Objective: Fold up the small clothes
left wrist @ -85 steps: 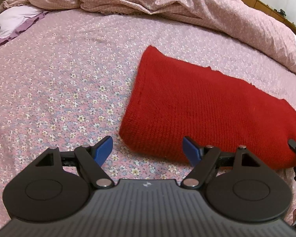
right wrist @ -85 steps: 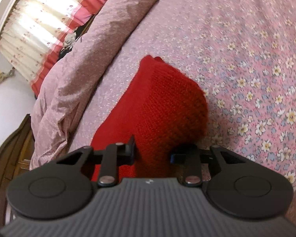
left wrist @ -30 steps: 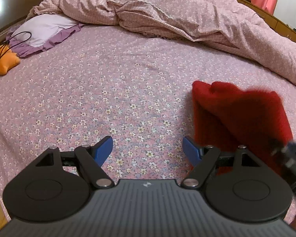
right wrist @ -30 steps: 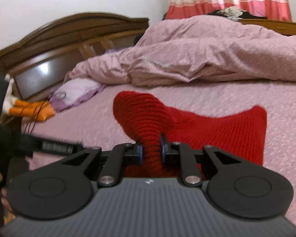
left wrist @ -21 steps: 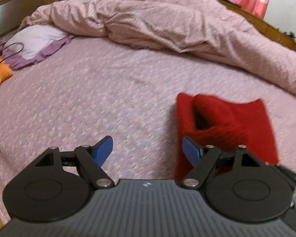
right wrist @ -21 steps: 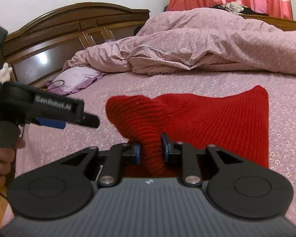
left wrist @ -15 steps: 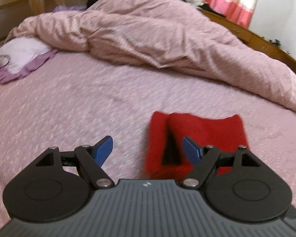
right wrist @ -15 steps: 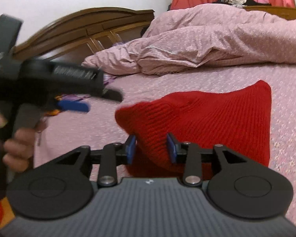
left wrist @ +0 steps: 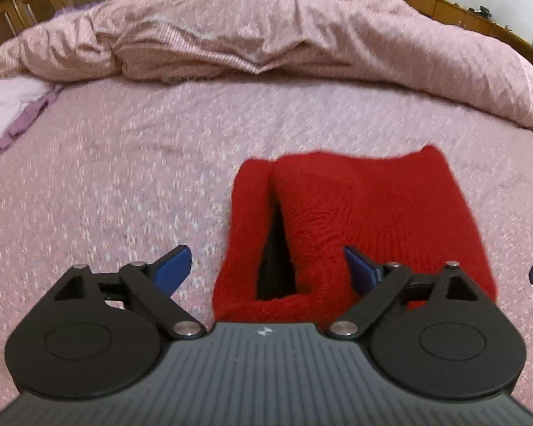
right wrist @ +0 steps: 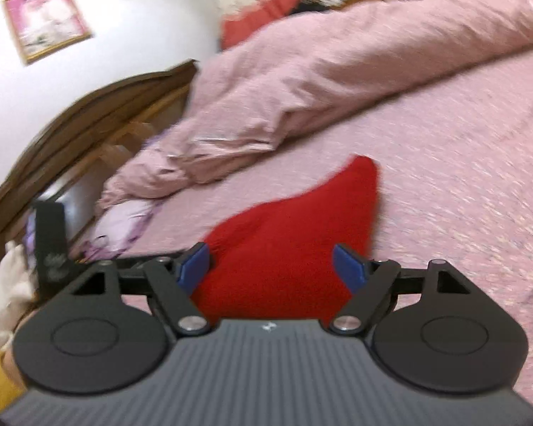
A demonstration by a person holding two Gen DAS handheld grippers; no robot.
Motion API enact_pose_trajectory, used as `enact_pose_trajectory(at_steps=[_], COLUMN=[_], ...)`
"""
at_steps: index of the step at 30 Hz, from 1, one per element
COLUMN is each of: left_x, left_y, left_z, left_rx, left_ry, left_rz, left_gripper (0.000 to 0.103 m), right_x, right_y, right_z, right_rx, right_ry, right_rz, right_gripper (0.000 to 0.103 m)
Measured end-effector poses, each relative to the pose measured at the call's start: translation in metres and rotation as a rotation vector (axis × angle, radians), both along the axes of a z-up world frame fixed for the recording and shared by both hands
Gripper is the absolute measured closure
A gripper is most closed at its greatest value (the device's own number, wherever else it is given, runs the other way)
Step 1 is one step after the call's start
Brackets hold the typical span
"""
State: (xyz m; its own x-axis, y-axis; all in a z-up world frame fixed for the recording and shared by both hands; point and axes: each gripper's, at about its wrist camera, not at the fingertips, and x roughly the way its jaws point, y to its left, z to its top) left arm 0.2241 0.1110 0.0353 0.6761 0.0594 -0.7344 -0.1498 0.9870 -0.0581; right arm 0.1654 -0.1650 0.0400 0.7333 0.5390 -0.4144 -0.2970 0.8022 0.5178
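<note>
Left wrist view: red knit garment (left wrist: 366, 220) lies folded on pink floral bedsheet (left wrist: 124, 163), w/ a dark gap between its layers. Left gripper (left wrist: 266, 266) hovers just above its near edge, jaws opening wide, nothing pinched. Right wrist view, blurred: right gripper (right wrist: 272, 266) jaws opening, garment between them, pads apart from it. Rumpled duvet (right wrist: 319, 81) behind.

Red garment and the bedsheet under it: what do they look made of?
Red garment: looks like chunky knit, probably wool or acrylic yarn; ribbed stitch rows and a fuzzy matte edge show, and the folded layer holds a soft bulge. Bedsheet: thin woven fabric, likely cotton or a blend; flat, matte, small floral print, blurred here, so the weave cannot be told.
</note>
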Motion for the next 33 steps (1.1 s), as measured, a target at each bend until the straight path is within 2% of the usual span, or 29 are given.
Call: enact_pose_trajectory(at_steps=[6, 7, 11, 16, 21, 22, 23, 25, 28, 30, 33], left_x=[0.002, 0.005, 0.014, 0.024, 0.030, 0.032, 0.032, 0.031, 0.026, 0.021, 0.015], left_y=[0.034, 0.039, 0.051, 0.060, 0.055, 0.055, 0.055, 0.056, 0.052, 0.048, 0.046], left_z=[-0.027, -0.033, -0.049, -0.068, -0.073, -0.074, -0.075, -0.078, -0.075, -0.070, -0.064], left_rx=[-0.220, -0.258, -0.379, -0.510, -0.560, -0.576, -0.613, -0.682, -0.679, -0.682, -0.730], left_ry=[0.037, 0.049, 0.081, 0.093, 0.094, 0.096, 0.098, 0.104, 0.080, 0.066, 0.064], left_rz=[0.035, 0.033, -0.004, -0.045, -0.099, -0.107, -0.119, -0.114, -0.128, -0.130, -0.127], left_gripper=[0.002, 0.000, 0.000, 0.000, 0.000, 0.002, 0.008, 0.011, 0.015, 0.017, 0.019], right_x=[0.041, 0.046, 0.053, 0.072, 0.084, 0.087, 0.089, 0.089, 0.083, 0.077, 0.071], right_y=[-0.006, -0.004, 0.003, 0.016, 0.025, 0.026, 0.027, 0.024, 0.016, 0.013, 0.009], right_z=[-0.047, -0.055, -0.074, -0.092, -0.091, -0.090, -0.090, -0.089, -0.084, -0.079, -0.068], right_rx=[0.057, 0.075, 0.160, 0.202, 0.208, 0.209, 0.213, 0.231, 0.268, 0.279, 0.311], right_ry=[0.214, 0.238, 0.310, 0.355, 0.359, 0.358, 0.358, 0.356, 0.331, 0.312, 0.296], right_rz=[-0.002, 0.004, 0.038, 0.079, 0.119, 0.123, 0.128, 0.134, 0.134, 0.135, 0.140], right_gripper=[0.022, 0.014, 0.012, 0.005, 0.005, 0.005, 0.005, 0.015, 0.026, 0.029, 0.031])
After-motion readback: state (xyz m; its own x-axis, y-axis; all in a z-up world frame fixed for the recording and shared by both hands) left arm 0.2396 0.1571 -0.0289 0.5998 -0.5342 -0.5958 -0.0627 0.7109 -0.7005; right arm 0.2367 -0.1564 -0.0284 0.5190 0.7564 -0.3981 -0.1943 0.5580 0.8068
